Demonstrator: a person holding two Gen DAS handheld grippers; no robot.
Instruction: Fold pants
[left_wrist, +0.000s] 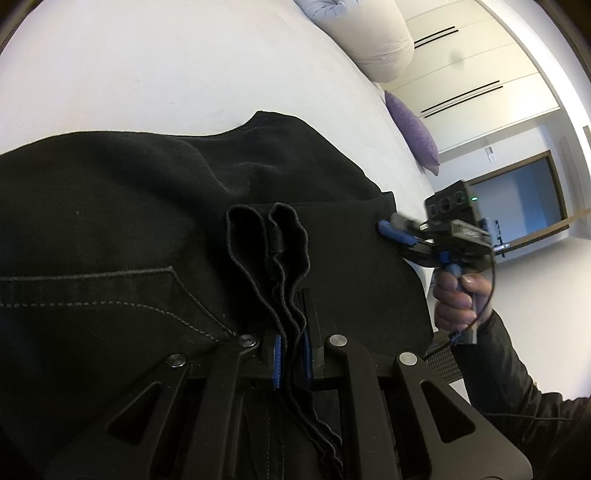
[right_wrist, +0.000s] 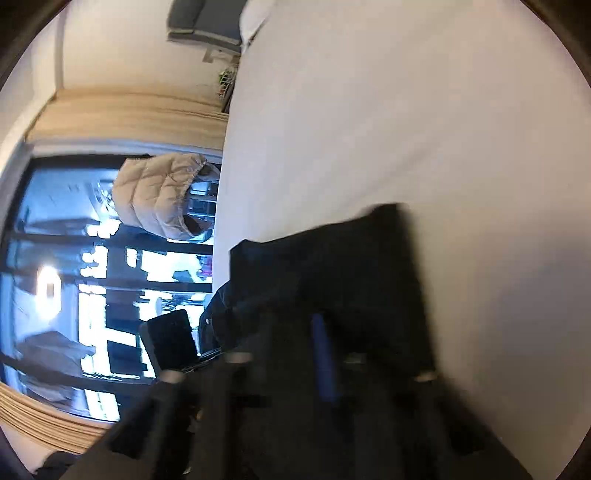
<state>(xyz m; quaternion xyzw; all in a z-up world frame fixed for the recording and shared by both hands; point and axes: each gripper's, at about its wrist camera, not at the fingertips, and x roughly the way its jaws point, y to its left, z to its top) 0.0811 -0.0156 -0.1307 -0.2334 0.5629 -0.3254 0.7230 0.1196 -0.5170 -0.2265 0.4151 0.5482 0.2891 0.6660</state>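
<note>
Black pants (left_wrist: 129, 221) lie spread on a white bed (left_wrist: 147, 74), with a stitched pocket at the left. My left gripper (left_wrist: 291, 354) is shut on several layered hem edges of the pants, which stick up between its blue pads. My right gripper (left_wrist: 388, 230) is seen at the right in the left wrist view, shut on the pants' far edge, with a hand on its handle. In the blurred right wrist view the right gripper (right_wrist: 325, 354) holds dark pants fabric (right_wrist: 332, 266) over the white bed (right_wrist: 443, 129); one blue pad shows.
A rolled white duvet (left_wrist: 373, 40) and a purple cushion (left_wrist: 413, 129) lie at the bed's far end, before white wardrobe doors (left_wrist: 480, 74). In the right wrist view a large window (right_wrist: 92, 277) and a beige puffer jacket (right_wrist: 159, 195) stand beyond the bed edge.
</note>
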